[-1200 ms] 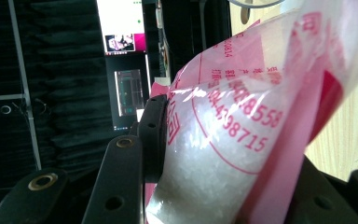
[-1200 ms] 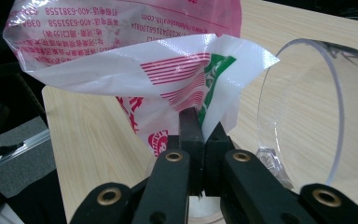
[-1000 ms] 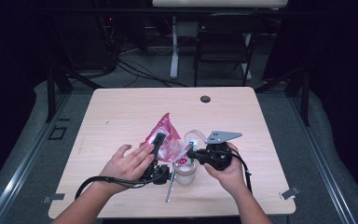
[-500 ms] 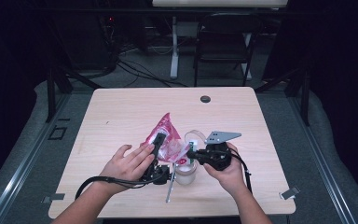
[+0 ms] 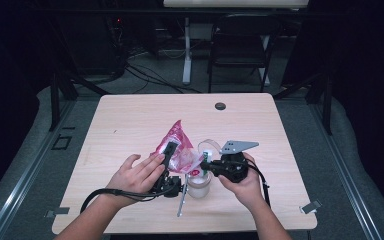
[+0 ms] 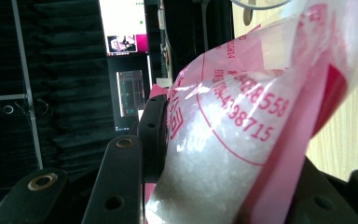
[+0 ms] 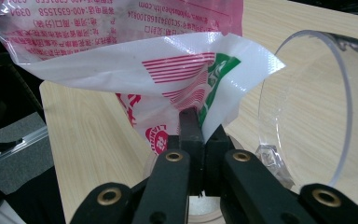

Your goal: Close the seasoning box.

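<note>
The pink-and-clear crinkled plastic bag of white granules (image 5: 176,147) carries red print: in the left gripper view the digits "8558" and "98715" run along a red circle line, over coarse white crystals that show through the clear film; in the right gripper view, upside down, stand "400-6351558", part of a web address ending in ".com" and some Chinese characters, with red stripes, a green patch and a round red mark on the white corner below. The bag is held up near the middle of the pale wood-grain surface (image 5: 130,115), toward its near edge. The left claw (image 5: 169,159) is closed around the bag's bulging body, its matt black pads pressing the film on both sides, so the jaws stand some way apart. The right claw (image 7: 196,122) is pressed together on the bag's thin lower corner, pinching the white film between its narrow black tips. Just under that corner stands a small clear round jar (image 5: 198,184) with white contents, and beside it, toward the far edge, lies a clear curved plastic piece (image 7: 307,107), smooth and glassy, with a rounded rim. A slim pale metal stick (image 5: 182,199) lies near the surface's near edge, just left of the jar. A small dark round disc (image 5: 220,106) sits by the far edge.
</note>
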A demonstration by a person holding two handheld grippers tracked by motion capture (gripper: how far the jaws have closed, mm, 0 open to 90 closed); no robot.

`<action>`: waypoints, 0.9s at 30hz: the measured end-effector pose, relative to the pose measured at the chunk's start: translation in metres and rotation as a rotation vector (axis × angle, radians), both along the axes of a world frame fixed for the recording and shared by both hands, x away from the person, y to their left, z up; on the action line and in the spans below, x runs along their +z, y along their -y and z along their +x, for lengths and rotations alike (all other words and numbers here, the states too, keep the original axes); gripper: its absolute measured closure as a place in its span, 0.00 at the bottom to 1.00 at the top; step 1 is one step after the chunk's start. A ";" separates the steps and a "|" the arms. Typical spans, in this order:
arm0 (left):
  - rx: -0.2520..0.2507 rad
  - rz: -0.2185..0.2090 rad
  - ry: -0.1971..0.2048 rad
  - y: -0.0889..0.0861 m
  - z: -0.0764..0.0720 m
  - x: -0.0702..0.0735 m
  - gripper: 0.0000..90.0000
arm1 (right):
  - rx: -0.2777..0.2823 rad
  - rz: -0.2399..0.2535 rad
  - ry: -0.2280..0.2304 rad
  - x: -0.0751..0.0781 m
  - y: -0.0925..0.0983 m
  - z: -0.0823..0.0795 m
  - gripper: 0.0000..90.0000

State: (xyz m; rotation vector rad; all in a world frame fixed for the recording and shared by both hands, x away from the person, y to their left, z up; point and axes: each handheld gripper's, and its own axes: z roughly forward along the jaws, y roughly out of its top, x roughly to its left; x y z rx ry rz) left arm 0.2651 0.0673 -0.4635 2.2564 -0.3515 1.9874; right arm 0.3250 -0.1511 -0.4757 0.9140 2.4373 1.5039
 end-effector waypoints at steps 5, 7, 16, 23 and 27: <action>-0.004 -0.001 0.003 0.001 0.000 -0.001 0.72 | -0.002 -0.002 -0.003 -0.001 0.000 0.000 1.00; -0.004 -0.003 0.001 0.001 0.000 -0.001 0.71 | -0.001 -0.001 -0.004 -0.001 0.000 0.001 1.00; 0.002 -0.008 -0.014 0.000 -0.001 -0.001 0.72 | -0.009 -0.005 -0.005 -0.002 0.001 0.001 1.00; 0.000 -0.010 -0.011 0.000 0.000 -0.002 0.72 | -0.009 -0.008 -0.005 -0.002 0.001 0.001 1.00; 0.001 -0.014 -0.012 0.000 0.000 -0.002 0.72 | -0.009 -0.009 -0.002 -0.002 0.001 0.001 1.00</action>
